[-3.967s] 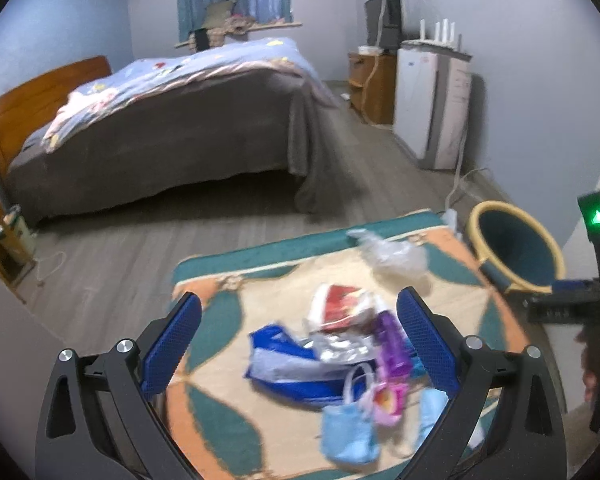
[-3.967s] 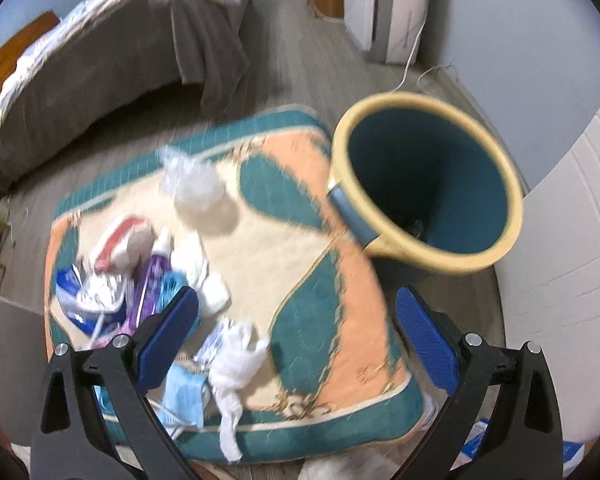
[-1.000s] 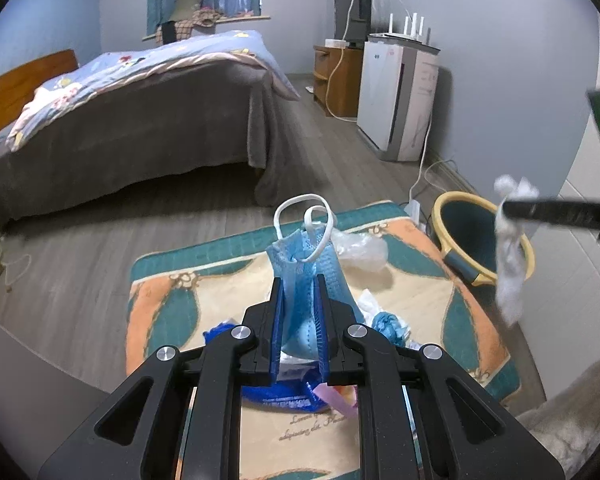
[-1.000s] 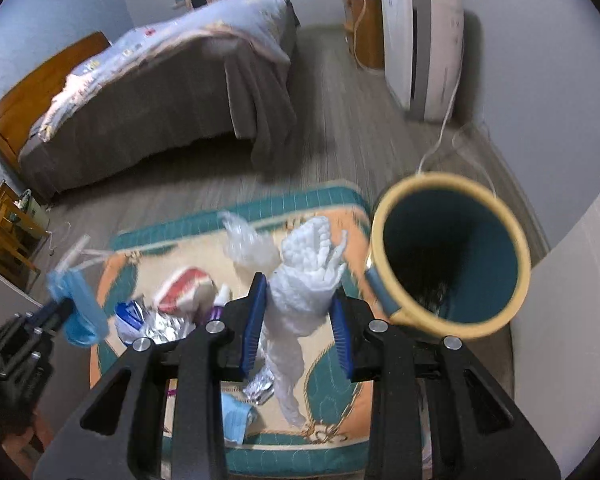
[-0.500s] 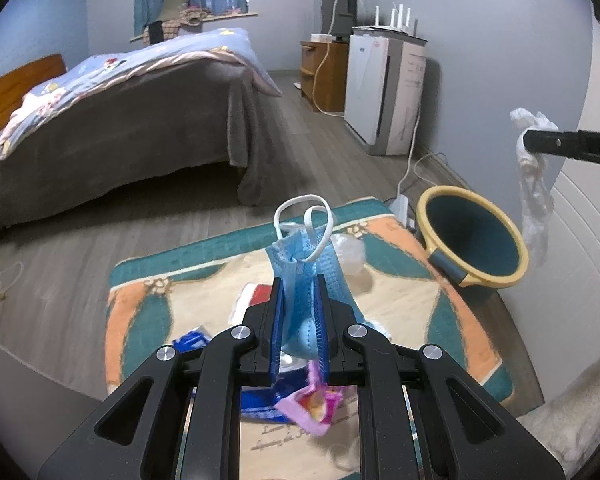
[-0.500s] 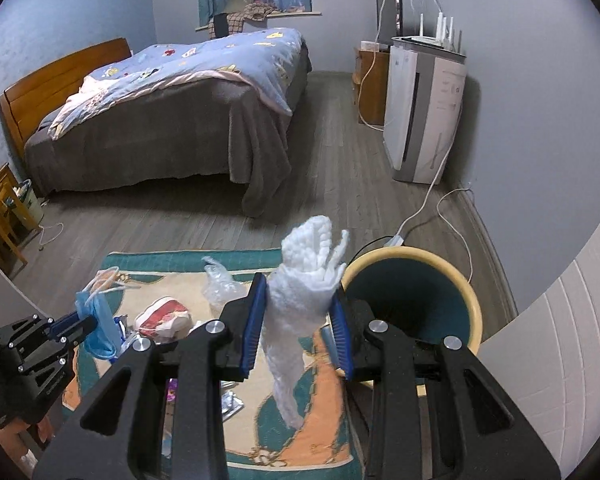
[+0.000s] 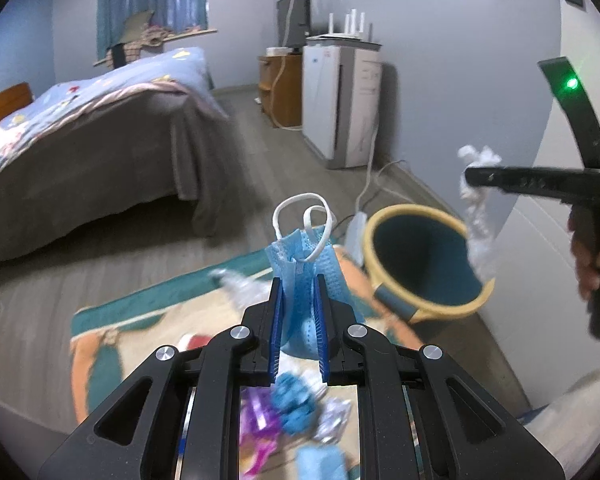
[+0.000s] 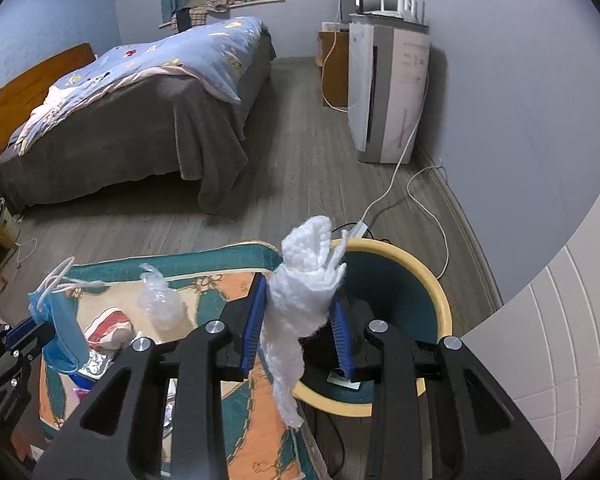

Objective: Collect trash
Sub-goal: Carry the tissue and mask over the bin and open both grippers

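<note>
Left gripper (image 7: 297, 304): jaws nearly closed, the blue pads pinching a blue face mask (image 7: 305, 276); in the right wrist view the same gripper (image 8: 40, 330) shows at the left edge with the mask (image 8: 62, 338) draped from its tip.
Face mask, axis: folded and standing roughly upright between the pads, long axis vertical, white ear loops sticking up above the jaws and the folded body bulging below them.
Right gripper (image 8: 298, 326): jaws partly closed on a white crumpled tissue (image 8: 304, 304) (the wad keeps the pads well apart).
Tissue, axis: long axis roughly vertical, a bunched head above the pads and a thin twisted tail hanging down below them; from the left wrist view the tissue (image 7: 476, 216) dangles under the right gripper (image 7: 470, 178), over the far rim of the bin.
Bin (image 8: 436, 296): yellow-rimmed, teal inside, mouth tilted toward the cameras, standing on the wood floor just beside the rug's right edge.
Rug (image 8: 228, 280): teal and orange pattern.
Trash on the rug: a clear crumpled plastic bag (image 8: 158, 304), a red-and-white wrapper (image 8: 110, 326), foil and blue and purple scraps (blurred in the left wrist view).
Person: a hand (image 7: 592, 252) grips the right tool's handle.
</note>
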Tool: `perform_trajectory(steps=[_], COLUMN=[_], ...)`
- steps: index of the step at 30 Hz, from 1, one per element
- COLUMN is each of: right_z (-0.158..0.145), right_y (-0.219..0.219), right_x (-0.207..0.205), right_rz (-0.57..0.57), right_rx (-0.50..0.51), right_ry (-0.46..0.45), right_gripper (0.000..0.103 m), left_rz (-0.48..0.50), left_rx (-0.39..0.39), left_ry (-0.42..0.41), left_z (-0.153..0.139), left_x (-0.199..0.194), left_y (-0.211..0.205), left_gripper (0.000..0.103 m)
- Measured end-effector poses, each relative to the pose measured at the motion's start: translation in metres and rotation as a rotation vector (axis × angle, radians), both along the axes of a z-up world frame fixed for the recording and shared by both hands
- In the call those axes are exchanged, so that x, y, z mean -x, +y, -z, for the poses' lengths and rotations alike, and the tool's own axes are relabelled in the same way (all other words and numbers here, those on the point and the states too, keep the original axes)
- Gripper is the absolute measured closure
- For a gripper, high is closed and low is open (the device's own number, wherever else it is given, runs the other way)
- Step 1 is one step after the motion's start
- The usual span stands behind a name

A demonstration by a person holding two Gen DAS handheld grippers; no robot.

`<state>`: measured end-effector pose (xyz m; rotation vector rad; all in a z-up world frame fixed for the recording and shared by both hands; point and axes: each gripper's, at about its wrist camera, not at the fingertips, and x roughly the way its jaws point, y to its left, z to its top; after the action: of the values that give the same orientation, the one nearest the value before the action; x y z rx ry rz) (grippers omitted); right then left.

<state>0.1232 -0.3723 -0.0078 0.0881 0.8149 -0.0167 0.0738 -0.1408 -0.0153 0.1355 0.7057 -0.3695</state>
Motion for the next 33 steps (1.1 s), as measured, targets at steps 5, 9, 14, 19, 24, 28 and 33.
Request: perform_trajectory(steps=[5,9,14,19,24,28,33], right_z=[0.018,0.030,0.053,0.074,0.083,0.083,0.088], right_y=[-0.029,-0.052,-0.081,-0.098,-0.091,-0.088,-0.096], right_x=[-0.011,-0.020,-0.025,-0.031,-0.038,-0.043,-0.049], right_rz=[0.058,0.096,0.175,0.246,0.244,0.230,0.239], right_rx=[-0.014,-0.014,-0.041,-0.040,-0.015,0.001,0.002], right_ry=[0.048,0.074,0.126,0.172,0.192,0.178,0.174], right_gripper=[0.072,0.072,0.072,0.072,0.072,0.072,0.072], left_rz=[0.059,0.112,0.166,0.199,0.204,0.204,0.211], left_rx=[0.020,0.016,0.000,-0.031,-0.053,-0.052,-0.054], left_ry=[0.009,0.011,0.026,0.058,0.100,0.127,0.146], left_z=[-0.001,-0.002,0.006,0.026,0.045,0.056,0.066], left_x=[-0.014,-0.023,-0.029,-0.042,-0.056,-0.066,-0.077], left_y=[-0.040,-0.069,-0.092,-0.112,-0.123,-0.130,-0.137], left_gripper=[0.088,0.088,0.088,0.088,0.088,0.088,0.088])
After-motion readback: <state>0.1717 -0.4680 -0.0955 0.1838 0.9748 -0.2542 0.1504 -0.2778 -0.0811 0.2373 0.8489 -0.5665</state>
